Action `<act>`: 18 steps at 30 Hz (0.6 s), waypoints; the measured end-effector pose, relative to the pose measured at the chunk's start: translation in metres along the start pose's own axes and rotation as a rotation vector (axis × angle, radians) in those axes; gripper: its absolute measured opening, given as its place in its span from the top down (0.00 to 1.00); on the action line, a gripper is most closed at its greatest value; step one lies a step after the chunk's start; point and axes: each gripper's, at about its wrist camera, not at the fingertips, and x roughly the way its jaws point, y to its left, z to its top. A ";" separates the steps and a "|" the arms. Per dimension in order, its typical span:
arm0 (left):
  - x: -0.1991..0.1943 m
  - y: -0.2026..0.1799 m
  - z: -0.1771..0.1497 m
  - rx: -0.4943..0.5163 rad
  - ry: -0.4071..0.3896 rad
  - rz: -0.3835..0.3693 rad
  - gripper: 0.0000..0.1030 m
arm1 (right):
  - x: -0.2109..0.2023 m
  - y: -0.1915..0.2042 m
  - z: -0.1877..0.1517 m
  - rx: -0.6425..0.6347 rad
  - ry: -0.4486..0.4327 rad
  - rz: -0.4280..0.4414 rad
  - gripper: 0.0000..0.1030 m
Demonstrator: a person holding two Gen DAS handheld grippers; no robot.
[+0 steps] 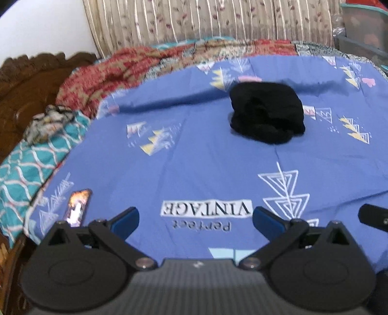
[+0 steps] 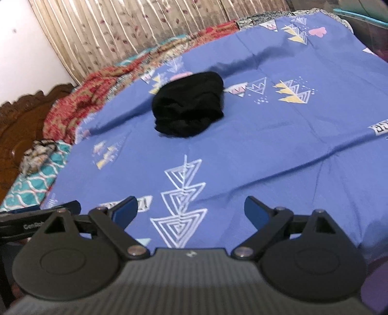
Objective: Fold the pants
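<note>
Blue bedsheet (image 1: 194,164) w/ black pants (image 1: 266,114) bundled mid-bed; left claw (image 1: 195,219) & right claw (image 2: 191,209) both spread wide, empty

Both wrist cams sit low at the near edge of the blue bedsheet (image 1: 194,150), looking forward across it toward the curtain (image 1: 206,19) behind the bed, each with its own spread fingers filling the bottom of frame. Left gripper (image 1: 196,219) view faces the sheet fairly square, black pants bundle (image 1: 266,111) up and right of centre, mid-distance; right gripper (image 2: 191,210) view sits further right along the sheet and is tilted, same bundle (image 2: 188,105) near centre-left. Shared: sheet, bundle, white triangle print (image 1: 285,191) (image 2: 183,203), curtain, patterned quilts along the sheet's left edge.
</note>
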 end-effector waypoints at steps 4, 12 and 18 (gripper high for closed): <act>0.005 0.000 -0.004 -0.008 0.015 -0.021 0.00 | 0.003 0.001 -0.001 -0.014 0.015 -0.025 0.06; 0.002 0.003 -0.005 -0.027 0.002 -0.053 0.00 | 0.009 0.006 -0.003 -0.044 0.028 -0.072 0.06; 0.005 0.006 -0.006 -0.038 0.023 -0.046 0.00 | 0.012 0.010 -0.004 -0.057 0.036 -0.103 0.06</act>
